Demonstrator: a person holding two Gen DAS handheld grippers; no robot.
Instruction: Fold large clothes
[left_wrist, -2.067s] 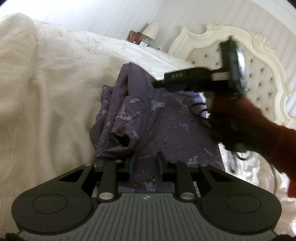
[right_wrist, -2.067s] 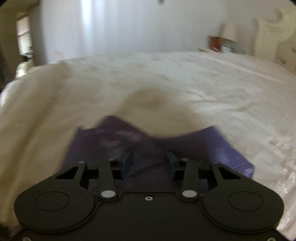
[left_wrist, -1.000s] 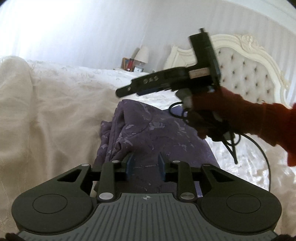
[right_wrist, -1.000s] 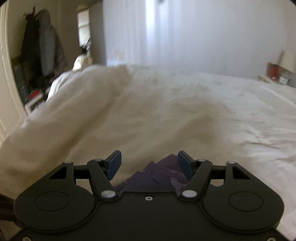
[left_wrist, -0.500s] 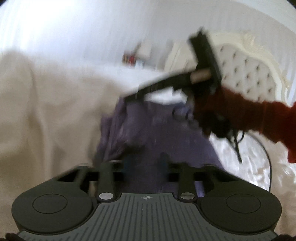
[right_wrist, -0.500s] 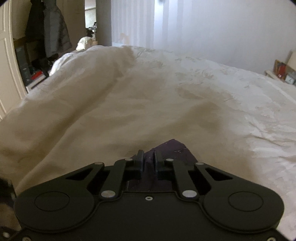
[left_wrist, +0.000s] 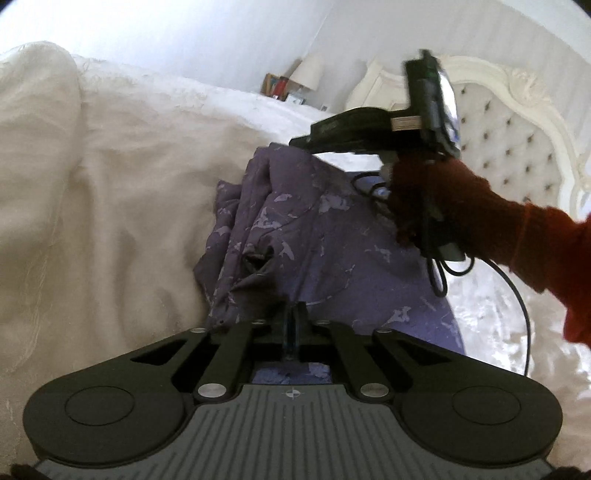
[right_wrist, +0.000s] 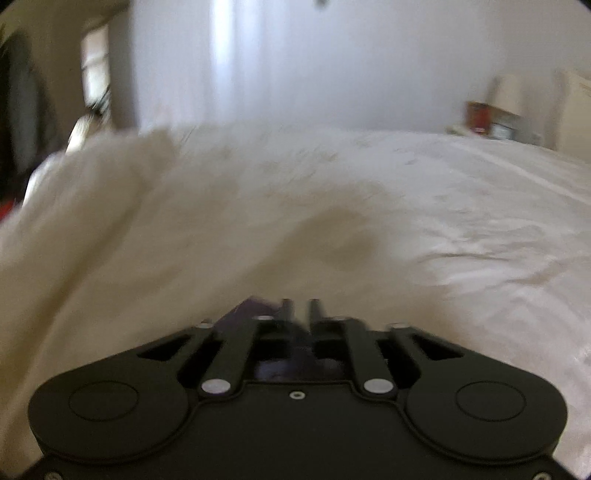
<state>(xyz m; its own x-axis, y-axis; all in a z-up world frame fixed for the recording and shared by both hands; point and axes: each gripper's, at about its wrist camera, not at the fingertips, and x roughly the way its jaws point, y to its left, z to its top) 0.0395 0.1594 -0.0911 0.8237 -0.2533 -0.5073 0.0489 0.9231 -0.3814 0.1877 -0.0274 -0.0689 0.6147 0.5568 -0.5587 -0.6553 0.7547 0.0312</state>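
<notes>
Lying on the bed, the purple garment (left_wrist: 317, 236) is a thin printed fabric with pale blotches, bunched into ridges along its left edge and flatter toward the right. The left gripper (left_wrist: 293, 325) sits at the garment's near hem with its jaws together, pinching a fold of the fabric. The right gripper (left_wrist: 306, 142) reaches over the garment's far end in the left wrist view; in its own view the right gripper (right_wrist: 298, 314) has its jaws drawn nearly together on a purple fold, though motion blur softens the detail. The right hand (left_wrist: 424, 199), in a rust-red knit sleeve, holds the tool, and a black cable (left_wrist: 517, 295) loops down from it over the bed. A cream bedspread (left_wrist: 110, 203), softly wrinkled, surrounds the garment. Beyond stand a tufted white headboard (left_wrist: 517, 147) with carved trim and a lamp (left_wrist: 308, 75) beside small boxes.
</notes>
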